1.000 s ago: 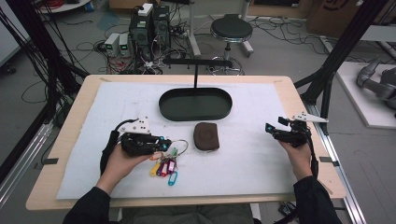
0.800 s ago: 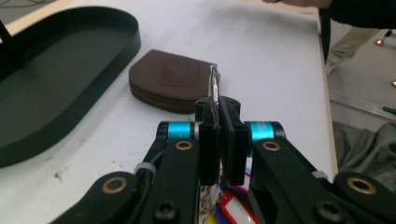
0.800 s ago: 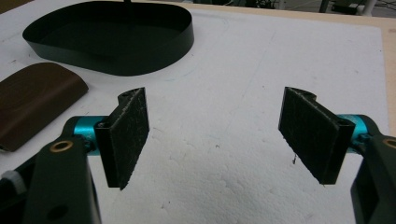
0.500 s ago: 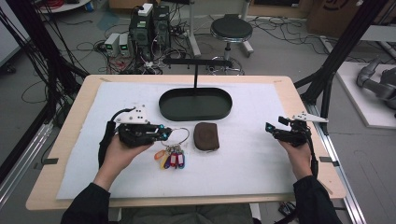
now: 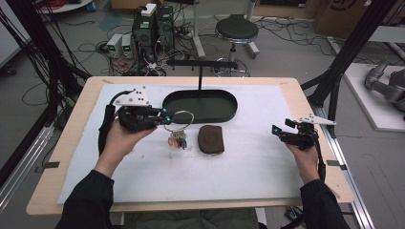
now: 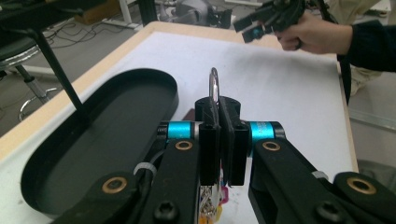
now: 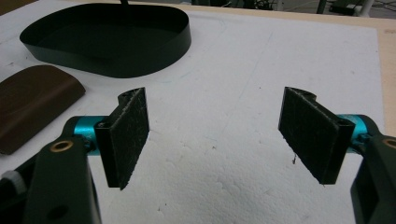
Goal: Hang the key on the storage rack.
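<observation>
Lifted off the desk (image 5: pixel 267 186) since the earlier frame, the keys (image 5: pixel 177 140) now hang by their ring (image 5: pixel 179 118) from the left tool (image 5: pixel 163 117), clenched on the ring's edge so the bunch dangles free beside the tray (image 5: pixel 200 106). Probably they are bound for the hook stand (image 5: pixel 200 64) over it. The right tool (image 5: pixel 282 131) hovers released, well apart, past the pouch (image 5: pixel 211 139).

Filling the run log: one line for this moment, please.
left gripper: shut on key ring, keys hanging above mat | right gripper: open, empty | brown pouch: beside black tray
</observation>
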`<action>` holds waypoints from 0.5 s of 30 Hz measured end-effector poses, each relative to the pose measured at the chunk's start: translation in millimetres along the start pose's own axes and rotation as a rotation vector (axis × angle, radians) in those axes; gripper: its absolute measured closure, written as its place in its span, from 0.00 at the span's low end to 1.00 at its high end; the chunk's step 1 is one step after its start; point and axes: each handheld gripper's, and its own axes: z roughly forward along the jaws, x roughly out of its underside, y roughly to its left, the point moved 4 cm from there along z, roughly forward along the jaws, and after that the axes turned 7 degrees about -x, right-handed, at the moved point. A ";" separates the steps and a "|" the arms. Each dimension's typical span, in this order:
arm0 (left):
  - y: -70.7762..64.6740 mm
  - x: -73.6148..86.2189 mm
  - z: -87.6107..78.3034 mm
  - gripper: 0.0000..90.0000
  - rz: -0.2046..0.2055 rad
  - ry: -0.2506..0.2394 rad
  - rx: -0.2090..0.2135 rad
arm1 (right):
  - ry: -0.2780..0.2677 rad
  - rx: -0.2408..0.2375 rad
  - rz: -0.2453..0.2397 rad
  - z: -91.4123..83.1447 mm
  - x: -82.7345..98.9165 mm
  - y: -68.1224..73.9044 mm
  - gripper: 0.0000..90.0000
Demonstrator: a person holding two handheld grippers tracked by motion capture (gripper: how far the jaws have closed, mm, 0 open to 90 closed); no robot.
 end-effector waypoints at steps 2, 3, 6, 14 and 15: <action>4.1 -5.7 0.0 0.96 -0.007 -0.014 -0.006 | 0.001 0.000 0.001 0.0 0.0 0.1 0.28; 6.8 -8.9 0.0 0.96 -0.003 -0.018 -0.009 | 0.001 0.000 0.000 0.0 0.0 0.0 0.28; 14.2 -18.6 1.6 0.96 0.002 -0.016 -0.020 | 0.002 -0.001 0.001 0.0 0.0 0.1 0.28; 32.8 -40.1 9.9 0.96 0.011 -0.025 -0.055 | 0.002 -0.001 -0.001 0.3 0.1 -0.4 0.28; 35.3 -41.8 11.5 0.96 0.009 -0.025 -0.060 | 0.001 -0.001 -0.001 0.3 0.0 -0.5 0.28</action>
